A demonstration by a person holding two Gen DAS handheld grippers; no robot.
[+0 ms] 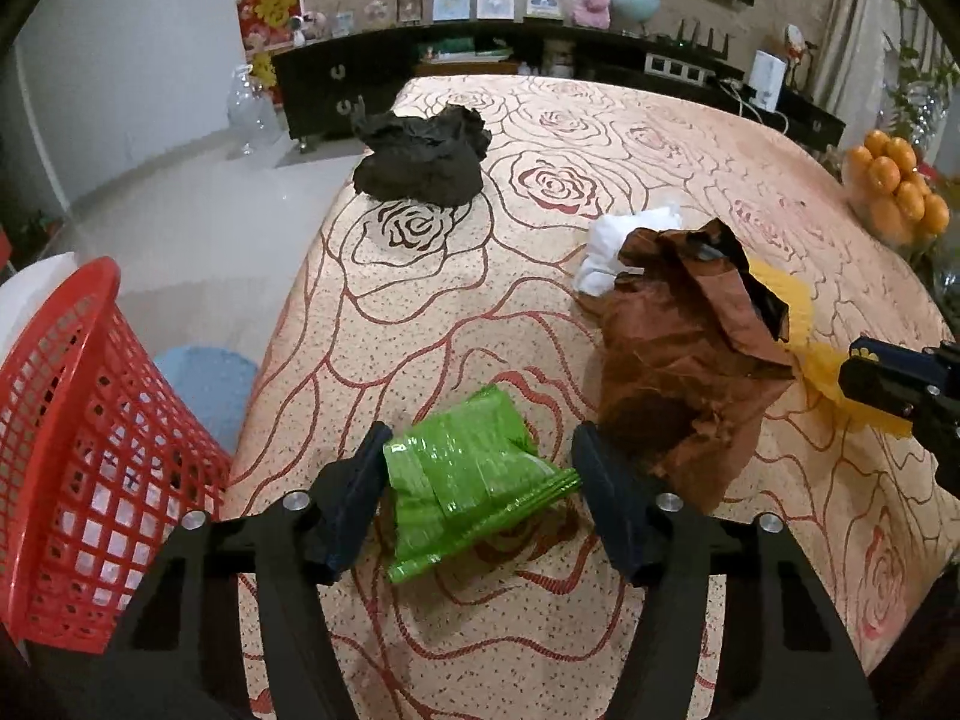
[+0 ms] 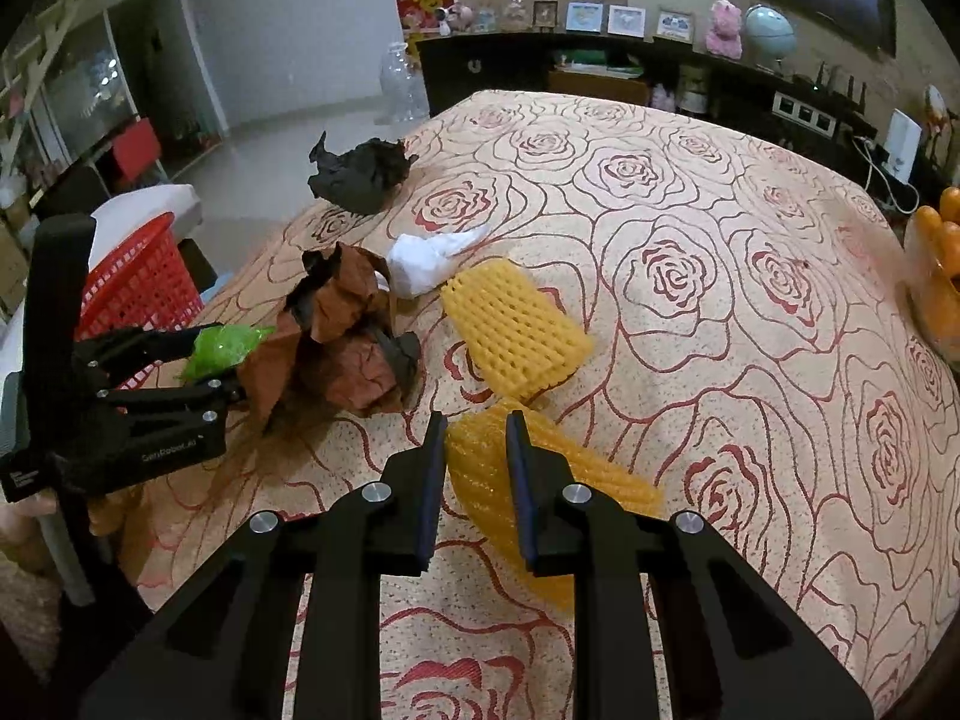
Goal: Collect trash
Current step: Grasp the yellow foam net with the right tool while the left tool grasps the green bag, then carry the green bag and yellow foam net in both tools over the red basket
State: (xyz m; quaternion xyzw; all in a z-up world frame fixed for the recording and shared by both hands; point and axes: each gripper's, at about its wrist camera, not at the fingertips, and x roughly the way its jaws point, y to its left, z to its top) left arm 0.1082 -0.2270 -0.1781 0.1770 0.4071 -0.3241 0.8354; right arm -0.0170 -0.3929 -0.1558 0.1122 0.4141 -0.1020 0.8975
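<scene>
My left gripper [image 1: 478, 450] is shut on a green plastic wrapper [image 1: 462, 480] that rests on the rose-patterned tablecloth [image 1: 420, 312]; its creased edges touch both pads. In the right wrist view the same gripper [image 2: 222, 360] shows at the left with the green wrapper [image 2: 225, 345] in it. My right gripper [image 2: 477, 426] is shut on a yellow foam net [image 2: 600, 480] low over the cloth. A second yellow foam net [image 2: 516, 330] lies just beyond. Crumpled brown paper [image 1: 678, 348], a white tissue wad [image 1: 624, 240] and crumpled black paper [image 1: 420, 162] lie on the table.
A red lattice basket [image 1: 78, 450] stands off the table's left edge, beside a blue stool [image 1: 210, 384]. A bowl of oranges [image 1: 894, 186] sits at the table's right edge. A dark sideboard [image 1: 540, 54] runs behind the table.
</scene>
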